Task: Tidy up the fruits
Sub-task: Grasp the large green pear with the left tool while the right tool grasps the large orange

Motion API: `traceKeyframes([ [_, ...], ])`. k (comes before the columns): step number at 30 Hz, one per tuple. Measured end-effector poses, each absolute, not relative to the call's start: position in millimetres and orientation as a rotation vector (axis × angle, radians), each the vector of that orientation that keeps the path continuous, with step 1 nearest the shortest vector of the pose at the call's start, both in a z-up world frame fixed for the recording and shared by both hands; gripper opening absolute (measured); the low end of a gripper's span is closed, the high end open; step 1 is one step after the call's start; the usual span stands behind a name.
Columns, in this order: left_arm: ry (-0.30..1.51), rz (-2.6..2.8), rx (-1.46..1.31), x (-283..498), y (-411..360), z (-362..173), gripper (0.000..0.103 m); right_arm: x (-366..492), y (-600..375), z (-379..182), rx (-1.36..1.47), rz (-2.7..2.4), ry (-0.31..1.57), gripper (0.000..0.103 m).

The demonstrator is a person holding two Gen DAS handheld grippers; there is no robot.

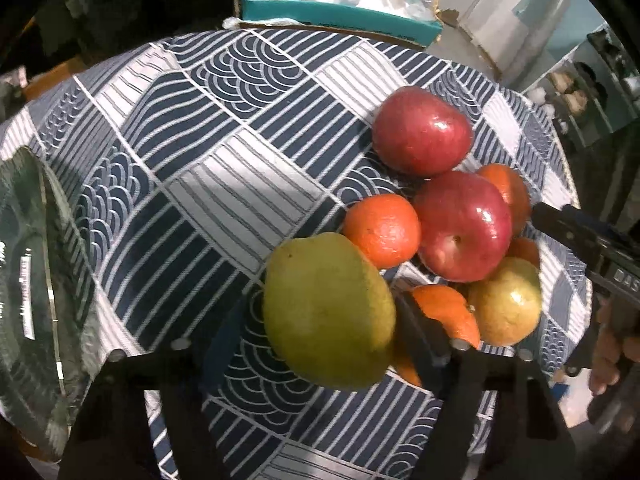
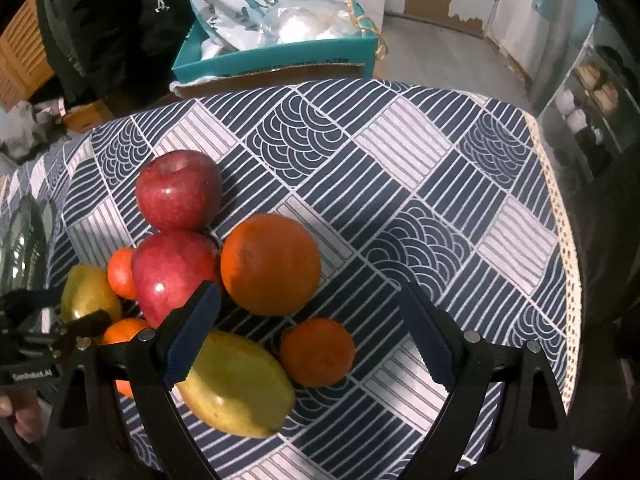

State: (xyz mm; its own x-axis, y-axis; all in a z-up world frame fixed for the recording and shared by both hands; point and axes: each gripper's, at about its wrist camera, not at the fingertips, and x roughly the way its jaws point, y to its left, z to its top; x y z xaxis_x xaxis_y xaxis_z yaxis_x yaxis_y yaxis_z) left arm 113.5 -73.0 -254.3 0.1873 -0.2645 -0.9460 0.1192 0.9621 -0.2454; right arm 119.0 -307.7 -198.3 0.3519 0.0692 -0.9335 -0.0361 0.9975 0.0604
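Squarely pinches green pear (image 1: 328, 308) across its width with left tongs (image 1: 324, 314); keeps right tongs (image 2: 308, 292) spread over yellow pear (image 2: 240, 388), lying slantwise beside their left pad.

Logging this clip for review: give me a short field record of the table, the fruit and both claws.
surface: patterned cloth, blue and white
fruit: one cluster; two red apples, several oranges, two pears
left claw: around near pear; firm grip unclear
right claw: open, empty, above other pear and small orange
behind: teal box of plastic bags
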Motion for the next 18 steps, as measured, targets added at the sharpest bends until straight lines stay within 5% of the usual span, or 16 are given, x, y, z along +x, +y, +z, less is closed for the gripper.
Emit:
traceKeyframes([
  [18, 1.269, -0.211, 0.003, 122, -63, -241, 0.067, 149, -305, -225, 0.183, 0.038, 1.303, 0.090],
])
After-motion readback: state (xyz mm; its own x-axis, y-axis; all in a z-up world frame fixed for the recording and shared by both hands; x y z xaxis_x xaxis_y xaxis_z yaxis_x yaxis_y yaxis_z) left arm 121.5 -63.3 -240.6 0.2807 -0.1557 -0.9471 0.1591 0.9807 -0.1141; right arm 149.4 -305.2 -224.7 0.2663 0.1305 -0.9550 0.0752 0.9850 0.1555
